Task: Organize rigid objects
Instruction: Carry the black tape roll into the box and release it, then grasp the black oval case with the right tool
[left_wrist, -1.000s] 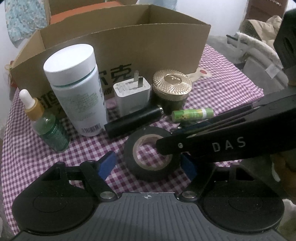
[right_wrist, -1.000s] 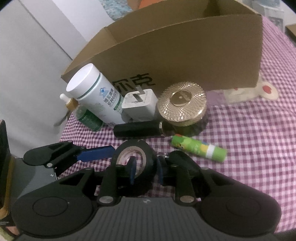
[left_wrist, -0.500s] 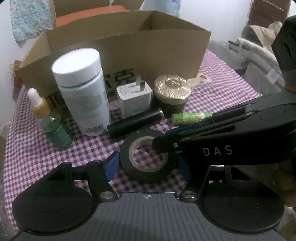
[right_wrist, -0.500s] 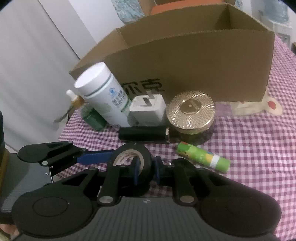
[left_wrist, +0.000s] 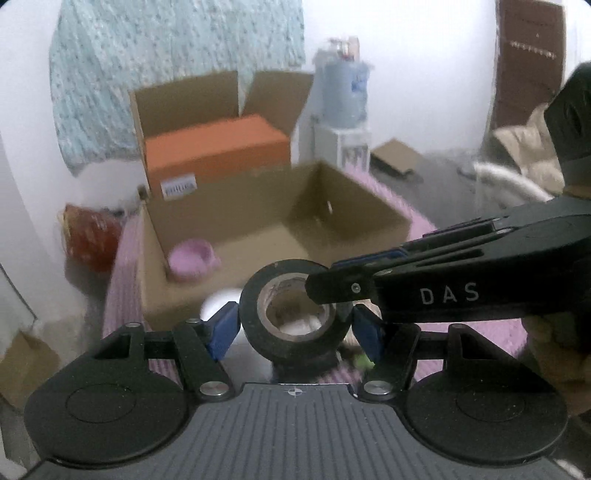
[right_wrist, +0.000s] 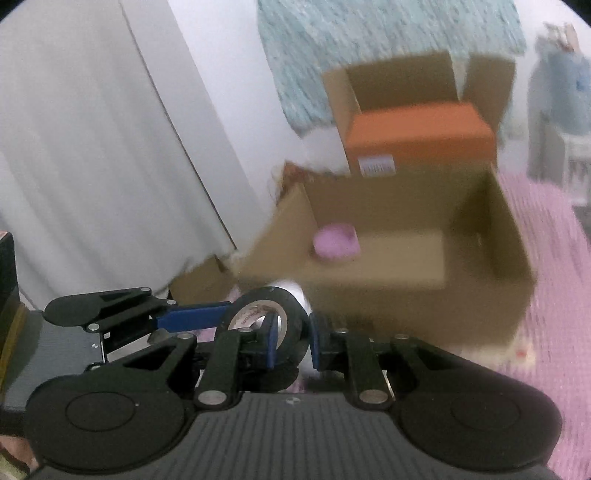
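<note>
A black roll of tape (left_wrist: 291, 314) hangs in the air in front of the open cardboard box (left_wrist: 369, 206). My right gripper (right_wrist: 291, 339) is shut on the roll's wall (right_wrist: 291, 314), one finger inside the ring and one outside. My left gripper (left_wrist: 291, 328) straddles the roll with its blue pads (left_wrist: 221, 328) on both sides; whether they press on it I cannot tell. The right gripper (left_wrist: 328, 284) crosses the left wrist view from the right. A pink bowl (left_wrist: 192, 258) lies in the box's left corner (right_wrist: 336, 243).
An orange box (left_wrist: 214, 151) sits in a second open carton behind the cardboard box. The pink checked tablecloth (right_wrist: 546, 295) lies under and right of the box. A white bottle cap (left_wrist: 218, 302) shows just below the roll. A white curtain (right_wrist: 92, 166) hangs at left.
Both grippers have risen together with the tape roll, off the table to above the box's front wall. The bottles, plug, jar and tube have dropped out of view. The box's inside now shows.
</note>
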